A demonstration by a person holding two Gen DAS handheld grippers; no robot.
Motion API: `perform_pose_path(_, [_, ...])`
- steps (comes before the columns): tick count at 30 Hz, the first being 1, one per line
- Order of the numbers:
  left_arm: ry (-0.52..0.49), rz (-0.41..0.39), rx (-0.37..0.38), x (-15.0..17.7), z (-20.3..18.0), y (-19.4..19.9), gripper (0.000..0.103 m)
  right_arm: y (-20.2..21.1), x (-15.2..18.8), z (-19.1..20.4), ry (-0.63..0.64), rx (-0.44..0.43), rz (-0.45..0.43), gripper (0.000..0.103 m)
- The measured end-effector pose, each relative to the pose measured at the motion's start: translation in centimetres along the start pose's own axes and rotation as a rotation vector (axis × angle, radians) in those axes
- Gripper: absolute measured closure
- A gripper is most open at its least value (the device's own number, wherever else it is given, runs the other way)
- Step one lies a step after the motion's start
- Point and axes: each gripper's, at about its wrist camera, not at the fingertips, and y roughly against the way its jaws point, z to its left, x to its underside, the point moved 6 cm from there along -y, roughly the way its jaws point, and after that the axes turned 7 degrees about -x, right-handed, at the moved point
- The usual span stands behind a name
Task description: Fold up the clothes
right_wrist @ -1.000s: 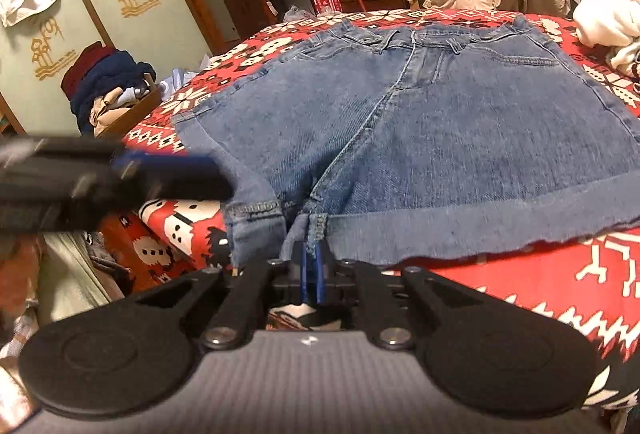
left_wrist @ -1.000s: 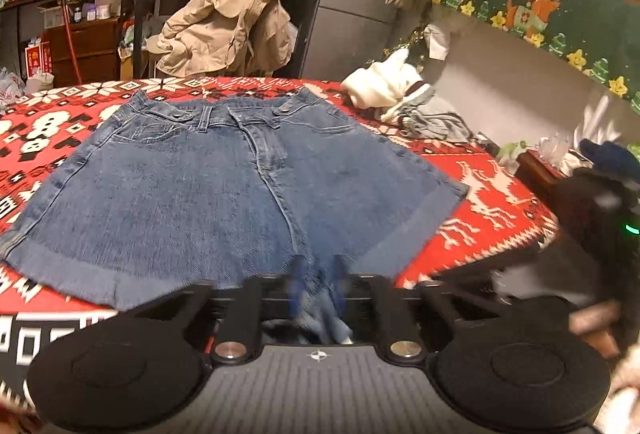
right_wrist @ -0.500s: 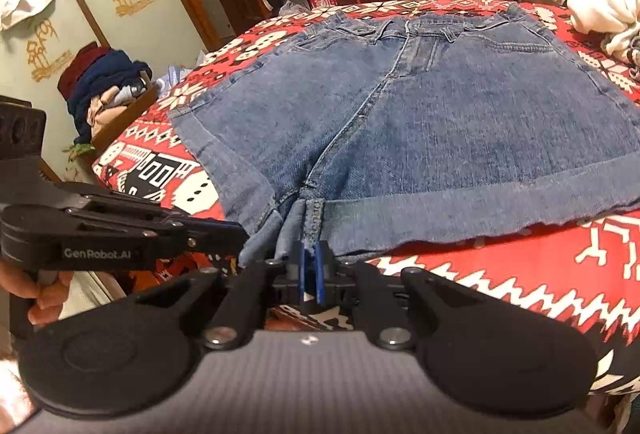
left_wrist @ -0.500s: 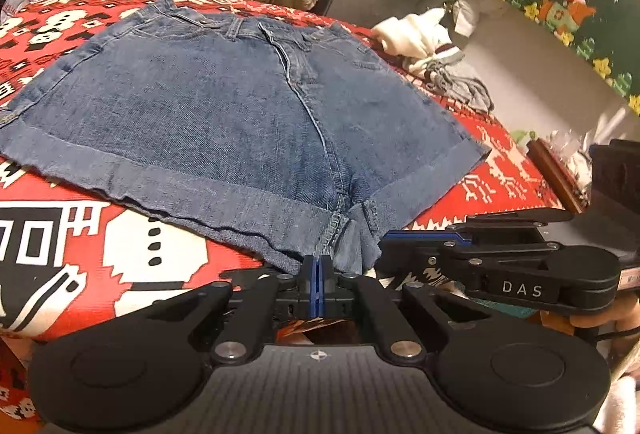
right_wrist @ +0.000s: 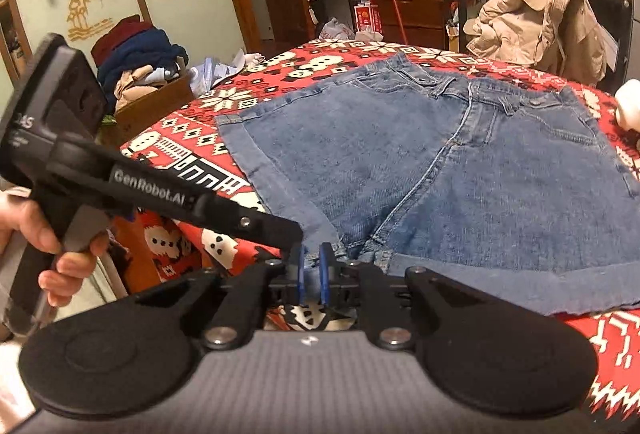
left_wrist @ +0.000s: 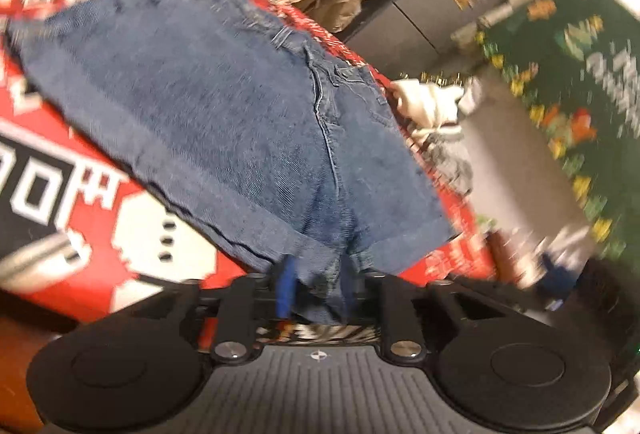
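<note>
We are keeping denim shorts (right_wrist: pixel 460 170) flat on red patterned surface (right_wrist: pixel 248 98), left claw (left_wrist: pixel 316 290) opening around near crotch, right claw (right_wrist: pixel 312 270) pinching crotch hem.

- Red patterned cover (right_wrist: pixel 320 62) over the work surface, snowflake and skull motifs.
- Beige jacket (right_wrist: pixel 540 14) draped at the far edge.
- Green Christmas hanging (left_wrist: pixel 568 82) (blurred).
- Box of heaped clothes (right_wrist: pixel 148 82), left.
- White garment (left_wrist: pixel 424 102) near wall.
</note>
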Motion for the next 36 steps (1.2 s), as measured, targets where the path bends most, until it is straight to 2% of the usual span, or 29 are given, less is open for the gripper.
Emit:
perform_pose_path(4, [0.173,0.043,0.084,0.1,1.3,-0.2,0.068,0.2,0.5,-0.5,-0.034,0.005,-0.002,0.092])
perform_pose_path(8, [0.277,0.064,0.103,0.4,2.4,-0.7,0.067,0.6,0.7,-1.4,-0.069,0.008,-0.011,0.092])
perform_pose_path(12, [0.380,0.084,0.161,0.9,3.0,-1.4,0.066,0.5,0.6,-1.6,-0.079,0.006,-0.013,0.092])
perform_pose_path(16, [0.405,0.092,0.165,1.1,3.0,-1.9,0.070,0.3,0.6,-1.6,-0.077,0.001,-0.010,0.092])
perform_pose_path(20, [0.422,0.060,0.159,0.6,3.1,-1.9,0.092,0.3,0.6,-1.5,-0.079,0.000,-0.009,0.092])
perform_pose_path(23, [0.388,0.007,0.147,0.0,2.7,-1.4,0.093,0.4,0.8,-1.4,-0.082,0.000,-0.010,0.092])
perform_pose_path(29, [0.410,0.031,0.143,0.3,3.0,-2.0,0.091,0.4,0.8,-1.5,-0.085,0.001,-0.009,0.092])
perform_pose_path(30, [0.397,0.023,0.134,0.3,2.9,-1.9,0.098,0.5,0.8,-1.5,-0.086,0.002,-0.011,0.092])
perform_pose_path(36, [0.288,-0.020,0.071,0.5,1.6,-0.4,0.099,0.7,0.7,-1.3,-0.077,0.002,-0.019,0.092])
